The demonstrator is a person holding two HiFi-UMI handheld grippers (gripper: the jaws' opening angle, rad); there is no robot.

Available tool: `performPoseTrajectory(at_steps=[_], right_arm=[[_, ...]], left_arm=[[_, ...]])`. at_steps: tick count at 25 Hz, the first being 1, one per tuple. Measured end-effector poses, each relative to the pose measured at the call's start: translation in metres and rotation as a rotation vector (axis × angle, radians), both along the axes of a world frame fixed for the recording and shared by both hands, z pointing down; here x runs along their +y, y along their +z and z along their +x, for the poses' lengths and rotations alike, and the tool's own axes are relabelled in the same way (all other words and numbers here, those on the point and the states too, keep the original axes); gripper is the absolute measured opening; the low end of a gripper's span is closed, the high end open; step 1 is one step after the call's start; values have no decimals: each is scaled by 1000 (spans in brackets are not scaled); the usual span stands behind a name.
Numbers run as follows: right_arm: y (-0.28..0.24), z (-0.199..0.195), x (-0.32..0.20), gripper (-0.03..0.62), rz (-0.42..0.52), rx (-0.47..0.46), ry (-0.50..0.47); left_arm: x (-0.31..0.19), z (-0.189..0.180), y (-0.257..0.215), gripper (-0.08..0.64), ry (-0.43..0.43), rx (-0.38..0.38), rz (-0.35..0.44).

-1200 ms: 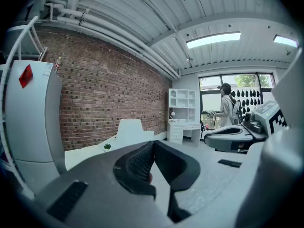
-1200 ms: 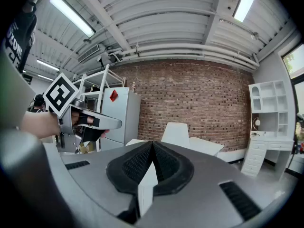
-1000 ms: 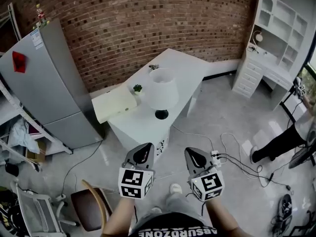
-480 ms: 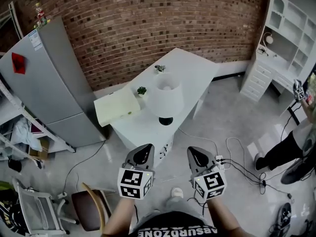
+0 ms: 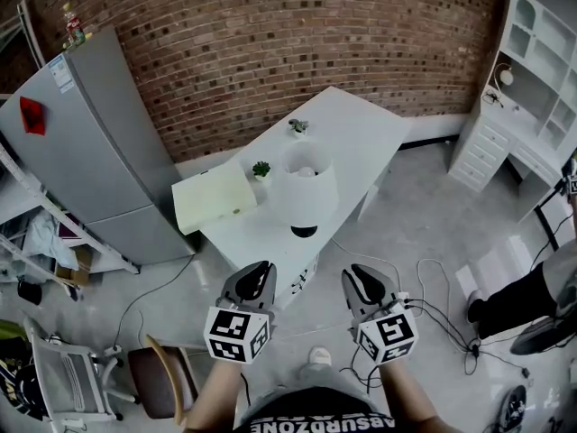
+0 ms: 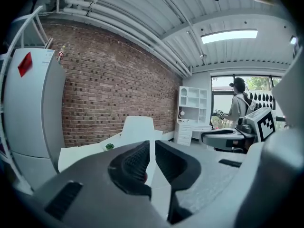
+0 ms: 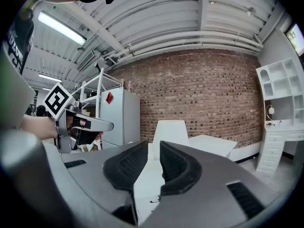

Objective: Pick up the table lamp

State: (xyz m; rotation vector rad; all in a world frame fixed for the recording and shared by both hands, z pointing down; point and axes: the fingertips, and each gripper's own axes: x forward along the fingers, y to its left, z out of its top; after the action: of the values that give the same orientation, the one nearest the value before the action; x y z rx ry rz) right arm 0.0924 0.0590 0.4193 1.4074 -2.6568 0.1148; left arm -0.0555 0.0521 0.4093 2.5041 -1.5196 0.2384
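A white lamp [image 5: 304, 188] with a dark base stands upright on a white worktop [image 5: 361, 129], near its front corner, with a brick wall [image 5: 270, 43] behind. Two tools are held side by side over the floor [image 5: 424, 233], apart from the worktop. The left tool [image 5: 259, 269] is closed and empty; the right tool [image 5: 359, 272] has just been opening, its jaws slightly apart with nothing between them.

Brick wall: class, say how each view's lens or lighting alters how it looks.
Head view: the brick wall bows, fisheye-curved. Left gripper view: it recedes steeply, with dark vignetted corners and a bright window. Right gripper view: it bulges, evenly lit beneath a glaring ceiling light.
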Motion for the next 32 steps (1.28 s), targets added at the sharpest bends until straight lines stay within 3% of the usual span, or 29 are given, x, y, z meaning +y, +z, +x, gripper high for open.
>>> performPoseTrajectory(at_steps=[11, 23, 32], right_arm=[[8, 29, -47, 150, -26, -10, -101], [37, 48, -81, 203, -93, 0, -172], [46, 40, -104, 238, -126, 20, -206]], left_arm=[[-42, 26, 19, 171, -21, -53, -65], [-62, 25, 37, 178, -104, -129, -109], [-88, 17, 47, 195, -83, -146, -134]])
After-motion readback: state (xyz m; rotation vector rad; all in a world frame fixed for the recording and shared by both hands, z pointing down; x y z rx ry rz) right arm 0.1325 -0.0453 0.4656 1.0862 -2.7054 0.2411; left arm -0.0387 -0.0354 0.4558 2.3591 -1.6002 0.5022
